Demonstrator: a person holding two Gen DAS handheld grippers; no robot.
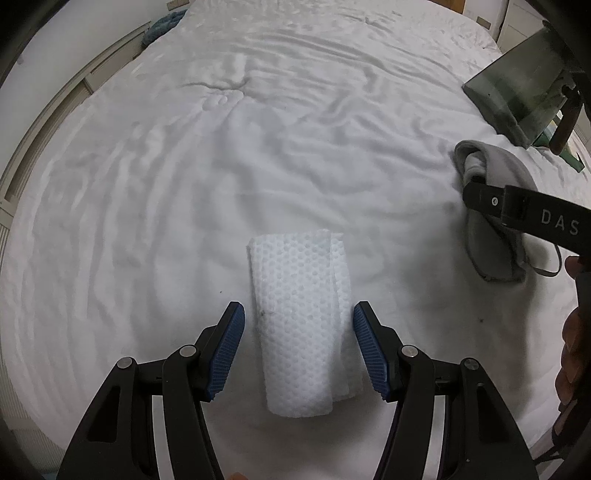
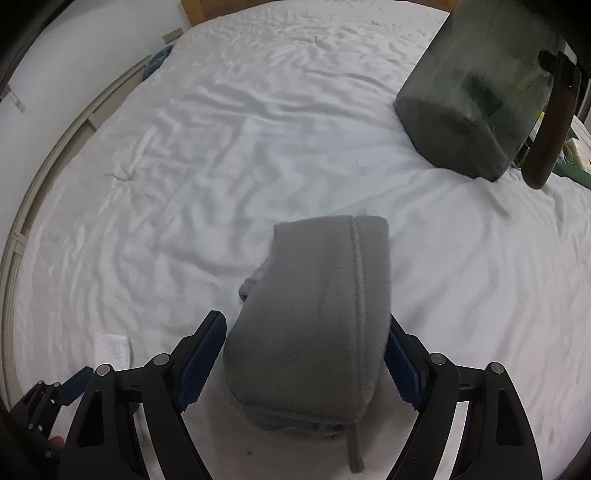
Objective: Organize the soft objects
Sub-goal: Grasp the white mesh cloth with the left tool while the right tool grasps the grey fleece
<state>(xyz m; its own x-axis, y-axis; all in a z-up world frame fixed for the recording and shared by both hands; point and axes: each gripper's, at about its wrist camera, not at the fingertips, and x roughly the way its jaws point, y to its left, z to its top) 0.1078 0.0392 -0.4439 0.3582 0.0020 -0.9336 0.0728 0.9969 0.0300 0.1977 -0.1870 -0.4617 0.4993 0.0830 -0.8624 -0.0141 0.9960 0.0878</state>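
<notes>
A folded white dotted cloth (image 1: 301, 325) lies on the white bed sheet (image 1: 221, 166). My left gripper (image 1: 298, 314) is open, its blue pads on either side of the cloth, not pressing it. A folded grey fleece cloth (image 2: 314, 332) lies between the open blue pads of my right gripper (image 2: 304, 338); the pads stand close to its sides. The grey cloth also shows in the left wrist view (image 1: 495, 206) at the right, with the right gripper's black finger (image 1: 517, 206) across it. The white cloth shows small in the right wrist view (image 2: 112, 345) at lower left.
A dark translucent storage bin (image 2: 476, 92) with a brown handle (image 2: 550, 129) stands on the bed at the far right; it also shows in the left wrist view (image 1: 524, 96). A blue towel (image 1: 162, 26) lies at the bed's far left edge, near the wall.
</notes>
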